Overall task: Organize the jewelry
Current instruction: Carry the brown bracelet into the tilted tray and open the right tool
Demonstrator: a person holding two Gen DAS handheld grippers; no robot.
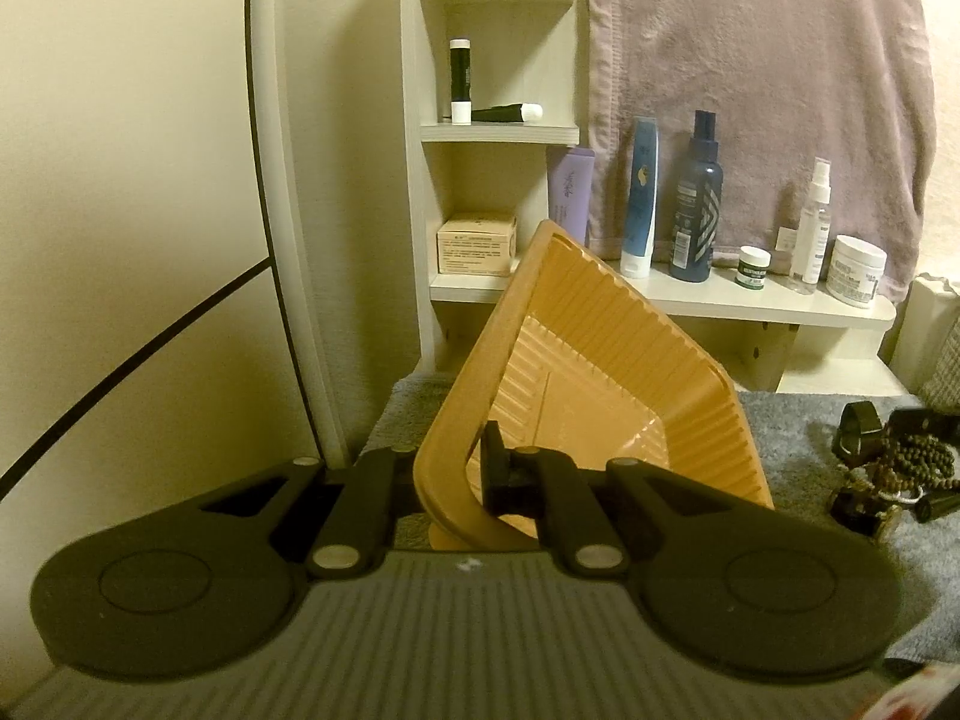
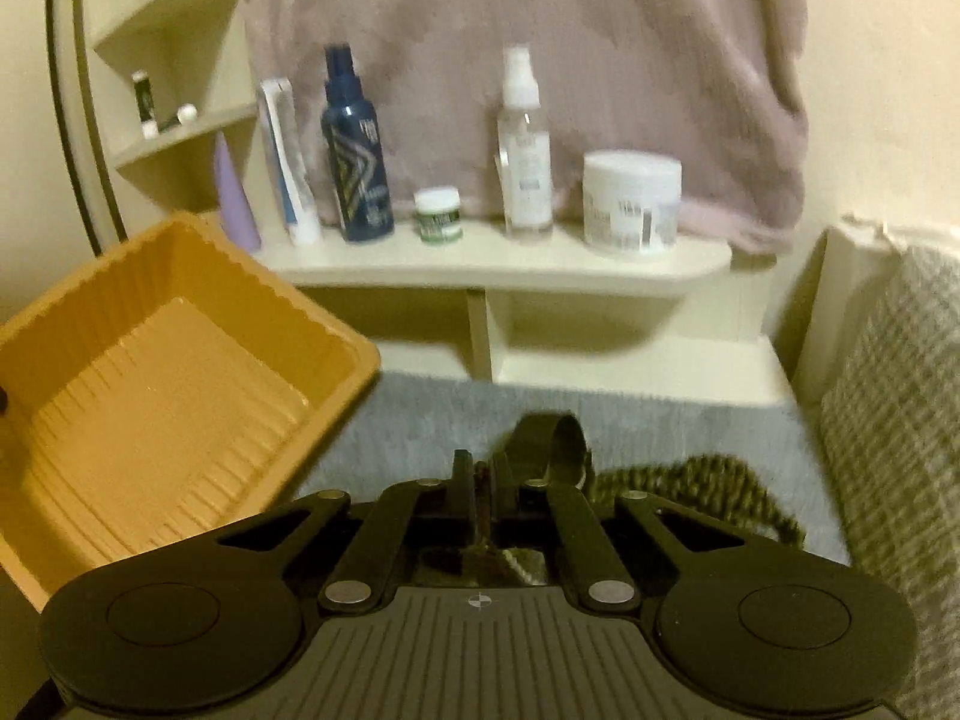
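Left wrist view: left tongs point(image 1: 462, 483) pinched shut on the near rim of the orange tray point(image 1: 600, 372), tray tipped up on edge, open face turned toward the right tongs' side. To the right of these tongs, well apart on the grey mat point(image 1: 792, 420), a heap of jewelry: beaded bracelets point(image 1: 918, 462) tangled with dark watch-like pieces point(image 1: 861, 423).

Right wrist view: right tongs point(image 2: 480, 480) pressed together, apparently pinching a thin strand of the jewelry; a dark strap loop point(image 2: 555, 441) just ahead of the tips and blurred beads point(image 2: 708, 480) trailing off to the right. Exactly which piece is gripped, cannot tell. Tray up and to the left of these tongs, near, mouth facing them. Probable next move: carry leftward over the rim, then release inside.
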